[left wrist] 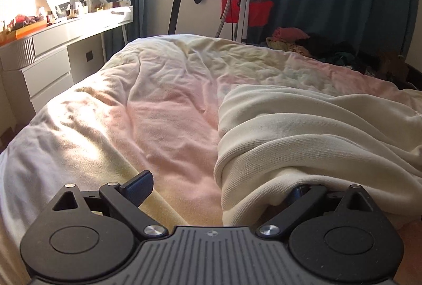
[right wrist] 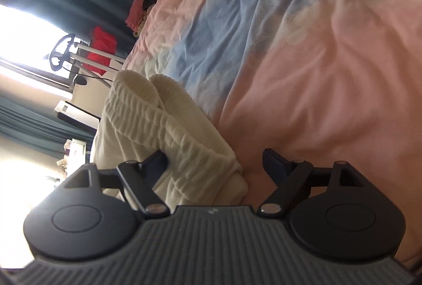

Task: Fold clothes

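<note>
A cream knit garment (left wrist: 303,132) lies rumpled on the bed at the right of the left wrist view. My left gripper (left wrist: 219,187) is open wide; its left finger (left wrist: 139,186) lies bare on the bedspread and its right finger (left wrist: 298,192) is tucked under the garment's ribbed edge. In the right wrist view, which is rolled sideways, the garment's ribbed elastic band (right wrist: 163,126) lies between the jaws of my right gripper (right wrist: 216,163), which is open wide. The band touches the left finger (right wrist: 158,161); the right finger (right wrist: 274,166) is over the bedspread.
The bed is covered by a pink, yellow and blue bedspread (left wrist: 163,105). A pile of dark and red clothes (left wrist: 316,47) sits at the far right corner. A white dresser (left wrist: 52,52) stands left of the bed; a garment steamer stand (left wrist: 242,0) and curtains are behind it.
</note>
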Available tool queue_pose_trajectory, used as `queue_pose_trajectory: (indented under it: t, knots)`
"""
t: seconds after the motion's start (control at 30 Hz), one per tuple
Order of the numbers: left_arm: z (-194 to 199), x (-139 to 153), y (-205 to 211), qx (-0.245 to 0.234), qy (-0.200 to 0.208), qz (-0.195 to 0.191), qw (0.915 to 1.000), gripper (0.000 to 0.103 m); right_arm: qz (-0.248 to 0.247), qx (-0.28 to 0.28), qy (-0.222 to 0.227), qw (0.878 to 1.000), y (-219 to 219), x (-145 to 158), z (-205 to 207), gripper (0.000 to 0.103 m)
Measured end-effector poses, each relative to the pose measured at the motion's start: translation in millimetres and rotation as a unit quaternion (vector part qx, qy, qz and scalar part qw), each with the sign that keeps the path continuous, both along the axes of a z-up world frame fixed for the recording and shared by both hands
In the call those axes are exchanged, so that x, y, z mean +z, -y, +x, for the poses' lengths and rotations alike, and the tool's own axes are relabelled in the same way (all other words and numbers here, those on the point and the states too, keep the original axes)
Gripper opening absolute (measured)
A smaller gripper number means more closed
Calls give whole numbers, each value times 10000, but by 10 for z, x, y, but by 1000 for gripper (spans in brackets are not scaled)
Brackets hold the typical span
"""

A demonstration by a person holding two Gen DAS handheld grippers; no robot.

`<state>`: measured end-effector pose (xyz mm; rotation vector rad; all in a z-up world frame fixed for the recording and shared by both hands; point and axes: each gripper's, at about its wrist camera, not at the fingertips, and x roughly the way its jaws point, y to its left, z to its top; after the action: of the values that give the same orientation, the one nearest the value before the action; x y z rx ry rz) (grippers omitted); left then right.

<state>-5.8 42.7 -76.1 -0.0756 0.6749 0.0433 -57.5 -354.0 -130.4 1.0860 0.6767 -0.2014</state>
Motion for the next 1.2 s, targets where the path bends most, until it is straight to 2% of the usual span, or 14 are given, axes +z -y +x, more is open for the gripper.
queue_pose_trajectory:
  t: [0.07, 0.17, 0.27, 0.33, 0.43, 0.47, 0.67, 0.73, 0.77, 0.83, 0.93, 1.03, 1.1, 1.2]
  knots:
    - [-17, -2, -16, 37, -62, -72, 9999, 98, -255, -145, 180, 9994, -16, 163, -152, 83]
    - [5, -9, -22, 62, -124, -146, 9998, 98, -437, -323, 766, 9956, 65, 392, -347, 83]
    - [24, -21, 4, 45, -143, -117, 9998, 99, -389, -119, 1211, 9918, 240, 592, -193, 83]
    - [47, -37, 11, 42, -182, -122, 9998, 99, -36, 180, 1380, 9903, 369, 627, 33, 83]
    - [84, -62, 15, 84, -245, -153, 9995, 100, 1054, 679, 1361, 9827, 513, 451, 470, 83]
    - [88, -66, 21, 88, -250, -154, 9995, 100, 1153, 814, 1370, 9805, 514, 420, 579, 82]
    - [89, -65, 102, 25, -156, 20, 9999, 100, 1464, 1943, 1378, 9601, 295, 338, 1182, 82]
    - [91, -59, 99, 50, -89, -9, 9999, 100, 1251, 2256, 1298, 9574, 165, 348, 1369, 82]
    - [89, -56, 92, 67, -53, -28, 10000, 100, 1084, 2293, 1255, 9591, 118, 353, 1440, 78]
    - [53, -42, 61, 134, 73, -49, 9999, 99, 869, 2144, 1335, 9637, 94, 372, 1535, 77]
    - [-39, -8, 5, 210, 344, -22, 9992, 99, 1134, 1622, 1821, 9632, 249, 354, 1563, 77]
    - [-42, 10, -29, 302, 390, -71, 9988, 99, 500, 1011, 1897, 9753, 416, 346, 1561, 77]
    - [-28, 6, -34, 362, 361, -71, 9987, 99, 126, 759, 1766, 9813, 569, 254, 1594, 78]
    - [-17, -16, -10, 333, 302, -38, 9990, 99, 981, 556, 1384, 9839, 829, -158, 1647, 78]
